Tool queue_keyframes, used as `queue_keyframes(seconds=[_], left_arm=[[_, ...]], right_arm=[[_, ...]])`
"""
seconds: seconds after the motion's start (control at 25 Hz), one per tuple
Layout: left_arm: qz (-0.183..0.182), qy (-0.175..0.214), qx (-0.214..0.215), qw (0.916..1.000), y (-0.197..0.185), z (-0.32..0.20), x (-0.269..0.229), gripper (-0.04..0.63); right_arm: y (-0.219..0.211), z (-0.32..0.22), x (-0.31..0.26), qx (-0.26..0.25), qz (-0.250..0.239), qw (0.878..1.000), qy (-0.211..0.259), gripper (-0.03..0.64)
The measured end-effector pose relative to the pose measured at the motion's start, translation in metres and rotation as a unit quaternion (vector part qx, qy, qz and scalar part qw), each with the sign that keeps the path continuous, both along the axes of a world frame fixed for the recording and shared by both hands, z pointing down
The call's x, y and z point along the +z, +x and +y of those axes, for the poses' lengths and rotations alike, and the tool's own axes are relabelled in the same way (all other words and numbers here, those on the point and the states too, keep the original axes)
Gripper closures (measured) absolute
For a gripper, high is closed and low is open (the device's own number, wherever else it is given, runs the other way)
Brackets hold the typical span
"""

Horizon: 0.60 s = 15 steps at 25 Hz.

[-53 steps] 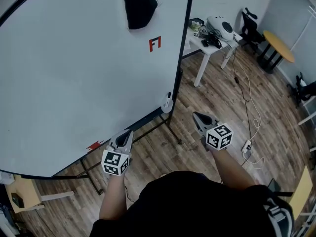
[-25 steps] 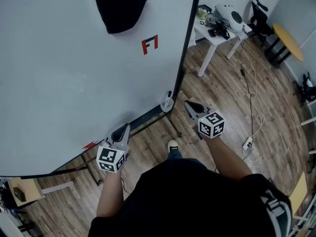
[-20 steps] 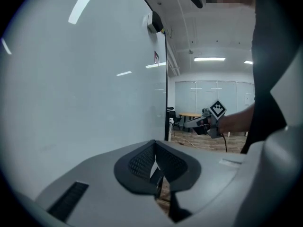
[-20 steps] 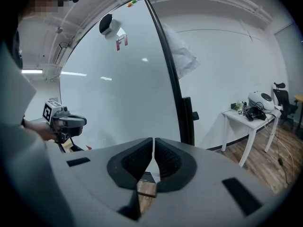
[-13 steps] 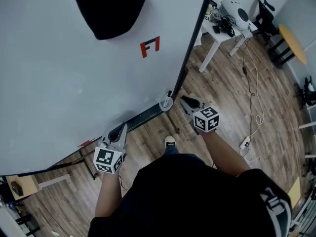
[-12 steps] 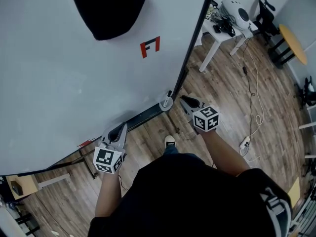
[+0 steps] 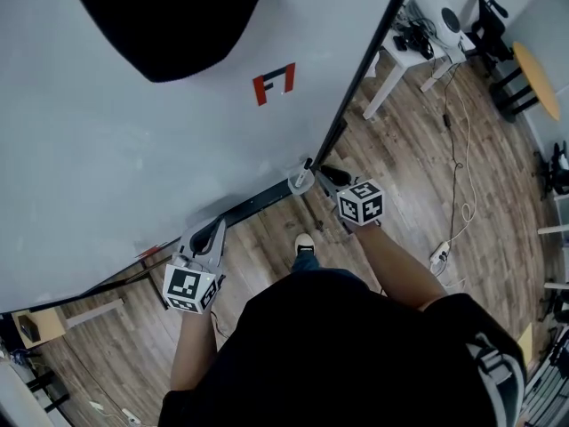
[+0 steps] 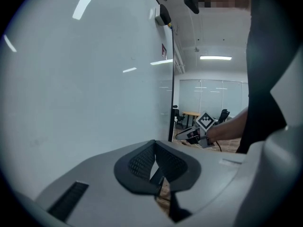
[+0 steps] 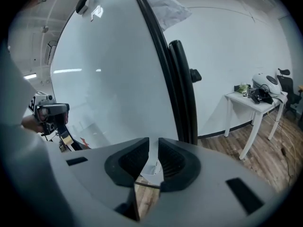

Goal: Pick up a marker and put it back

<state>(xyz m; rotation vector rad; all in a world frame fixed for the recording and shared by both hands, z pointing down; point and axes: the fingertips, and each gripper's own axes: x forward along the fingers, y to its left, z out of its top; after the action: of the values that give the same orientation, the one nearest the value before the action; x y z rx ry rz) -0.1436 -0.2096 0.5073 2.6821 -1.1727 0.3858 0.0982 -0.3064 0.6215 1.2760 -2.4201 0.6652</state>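
White, glossy and wide, the upright whiteboard fills most of my head view, edged on its right by a black frame post and standing on a brown wood-plank floor. A big black cloth hangs against the top of the board, and off to the right a small white table carries some dark gear that I cannot make out. Along the bottom edge of the board runs a narrow black tray rail, and a small red mark sits on the board above it. My left gripper hangs low beside the left part of that rail with its pads pressed together at the tips and nothing between them. My right gripper points at the right end of the rail, its jaws parted by only a narrow gap and clamped on nothing. The white marker with a dark cap stands upright in a small white holder at that end of the rail, just beside my right gripper's tips and a little to their left, apart from them. In the right gripper view the pale holder shows through the slit between the pads, just beyond them.
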Motion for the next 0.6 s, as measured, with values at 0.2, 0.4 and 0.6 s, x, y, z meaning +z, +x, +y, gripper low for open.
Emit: queue_keyframes(seconds=[0.2, 0.4, 0.6], left_arm=[[-0.002, -0.009, -0.005, 0.9999, -0.001, -0.002, 0.006, 0.584], [-0.001, -0.019, -0.010, 0.9998, -0.002, -0.004, 0.012, 0.584], [0.001, -0.024, -0.018, 0.9996, -0.004, -0.008, 0.014, 0.584]], right_arm=[[-0.005, -0.009, 0.020, -0.006, 0.003, 1.000, -0.018, 0.557], [-0.007, -0.020, 0.035, -0.009, 0.006, 0.999, -0.031, 0.549], [-0.008, -0.026, 0.048, -0.013, 0.006, 0.999, -0.043, 0.537]])
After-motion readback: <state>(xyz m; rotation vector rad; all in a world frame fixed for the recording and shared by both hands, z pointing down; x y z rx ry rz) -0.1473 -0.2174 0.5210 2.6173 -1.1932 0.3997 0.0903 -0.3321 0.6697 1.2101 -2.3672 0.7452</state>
